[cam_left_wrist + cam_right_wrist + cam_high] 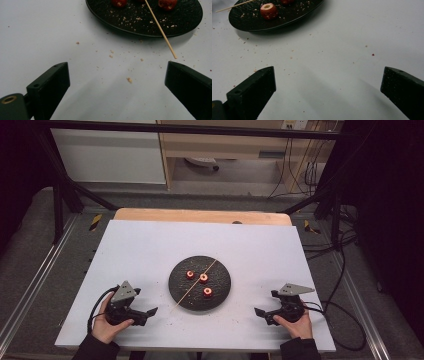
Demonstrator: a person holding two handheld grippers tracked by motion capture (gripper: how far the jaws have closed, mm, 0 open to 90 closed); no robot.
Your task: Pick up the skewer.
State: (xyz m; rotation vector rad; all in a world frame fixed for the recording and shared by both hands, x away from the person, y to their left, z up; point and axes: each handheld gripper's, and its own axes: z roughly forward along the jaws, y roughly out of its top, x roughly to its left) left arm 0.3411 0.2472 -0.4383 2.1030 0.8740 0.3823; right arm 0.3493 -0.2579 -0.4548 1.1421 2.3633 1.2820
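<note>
Both the left gripper (150, 312) and right gripper (261, 312) rest wide and empty beside the black plate (176, 285), where three cored red fruits, probably hawthorn (204, 278), and a skewer (196, 284) lie; approach stage, next requiring a narrow pinch on the skewer.

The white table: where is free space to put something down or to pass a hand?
The white table is bare along the far edge behind the black plate, and at both far corners. Bare strips also lie between the plate and the left gripper, and between it and the right gripper, with only crumbs. The plate itself is crowded: three red fruits and a wooden stick.
</note>
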